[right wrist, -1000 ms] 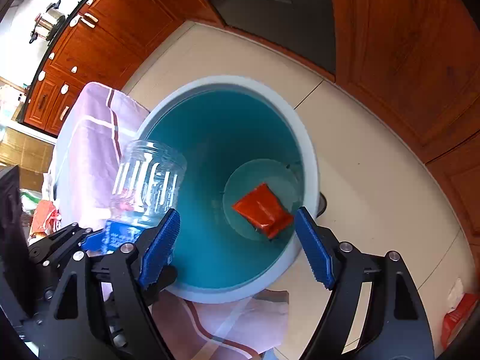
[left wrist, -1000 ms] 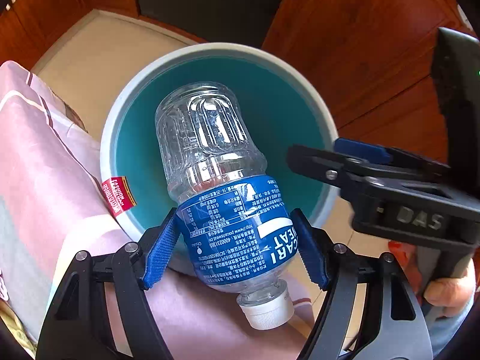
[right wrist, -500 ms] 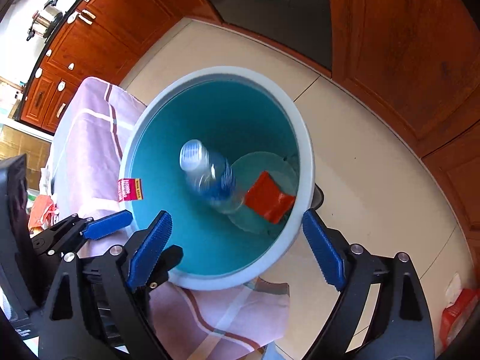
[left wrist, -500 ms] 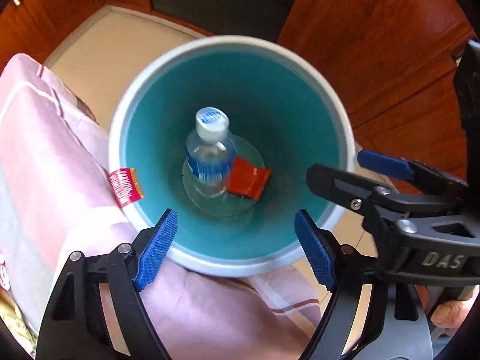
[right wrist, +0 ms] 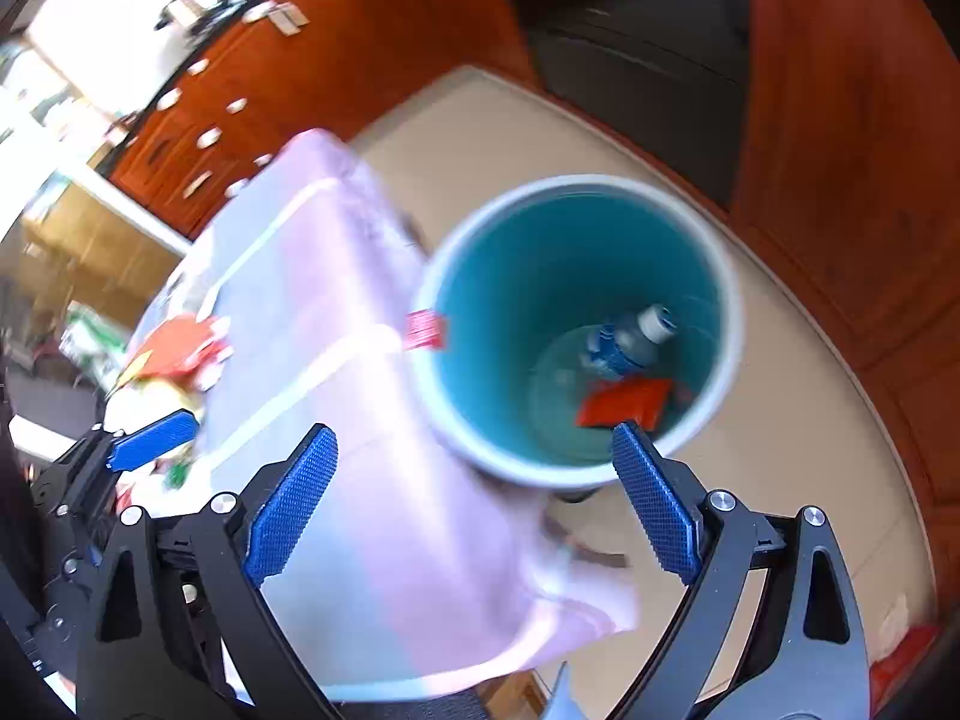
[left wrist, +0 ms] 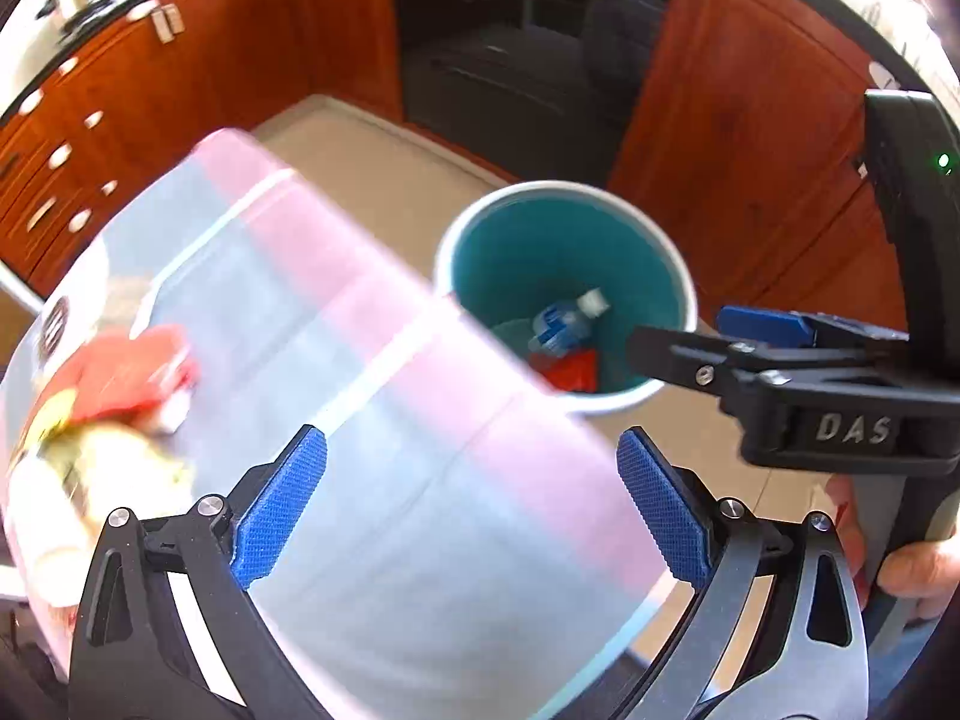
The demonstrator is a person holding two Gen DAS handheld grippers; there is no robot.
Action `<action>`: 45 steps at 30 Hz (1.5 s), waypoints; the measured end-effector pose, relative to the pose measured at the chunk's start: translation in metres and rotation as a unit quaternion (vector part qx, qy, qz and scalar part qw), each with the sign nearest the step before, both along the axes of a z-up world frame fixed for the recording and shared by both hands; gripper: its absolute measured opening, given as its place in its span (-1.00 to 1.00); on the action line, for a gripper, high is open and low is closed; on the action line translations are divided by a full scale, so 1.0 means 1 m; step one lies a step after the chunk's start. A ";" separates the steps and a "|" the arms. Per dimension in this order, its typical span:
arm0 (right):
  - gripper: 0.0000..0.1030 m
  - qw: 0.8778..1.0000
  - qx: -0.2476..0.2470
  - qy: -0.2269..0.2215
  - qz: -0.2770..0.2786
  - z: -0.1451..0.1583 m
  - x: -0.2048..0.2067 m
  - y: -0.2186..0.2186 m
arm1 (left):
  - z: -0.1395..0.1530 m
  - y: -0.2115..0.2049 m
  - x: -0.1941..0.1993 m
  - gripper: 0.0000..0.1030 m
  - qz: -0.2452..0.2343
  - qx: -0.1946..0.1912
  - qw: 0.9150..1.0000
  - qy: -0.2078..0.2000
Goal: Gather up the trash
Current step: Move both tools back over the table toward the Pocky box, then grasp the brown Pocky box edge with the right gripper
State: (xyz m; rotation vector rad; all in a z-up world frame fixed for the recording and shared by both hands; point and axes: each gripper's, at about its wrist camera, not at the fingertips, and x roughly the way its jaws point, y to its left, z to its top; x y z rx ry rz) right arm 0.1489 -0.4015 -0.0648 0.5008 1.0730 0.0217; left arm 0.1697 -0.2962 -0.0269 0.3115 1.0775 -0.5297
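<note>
A teal bin with a white rim (left wrist: 684, 294) (right wrist: 729, 306) stands on the floor beside the cloth-covered table. A clear bottle with a blue label (left wrist: 567, 321) (right wrist: 627, 339) and a red wrapper (left wrist: 570, 369) (right wrist: 624, 402) lie at its bottom. My left gripper (left wrist: 471, 501) is open and empty above the tablecloth. My right gripper (right wrist: 474, 495) is open and empty, above the table edge and the bin's near rim. More trash, red and yellow-white packaging (left wrist: 120, 384) (right wrist: 174, 354), lies blurred at the table's left.
A pink and pale blue tablecloth (left wrist: 360, 420) (right wrist: 360, 420) covers the table. Red-brown cabinets (left wrist: 180, 78) and a dark oven (left wrist: 516, 48) line the back. A red scrap (right wrist: 900, 654) lies on the tiled floor at the lower right.
The left gripper let go of the bottle, which fell into the bin. Both grippers then pulled back and up from the bin toward the table.
</note>
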 end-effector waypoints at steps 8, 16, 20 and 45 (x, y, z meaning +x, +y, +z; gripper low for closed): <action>0.72 0.995 -0.012 -0.002 0.094 0.020 -0.014 0.106 | 0.013 0.126 -0.045 0.92 0.068 0.009 0.998 -0.004; 0.72 0.984 -0.023 0.004 0.178 0.023 -0.032 0.217 | 0.008 0.274 -0.082 0.92 0.167 0.000 0.986 -0.001; 0.72 0.972 -0.031 0.020 0.231 0.017 -0.034 0.269 | -0.004 0.326 -0.100 0.92 0.204 0.002 0.979 0.005; 0.54 0.925 -0.028 0.055 0.374 -0.013 -0.014 0.390 | -0.047 0.379 -0.149 0.92 0.240 0.055 0.969 0.006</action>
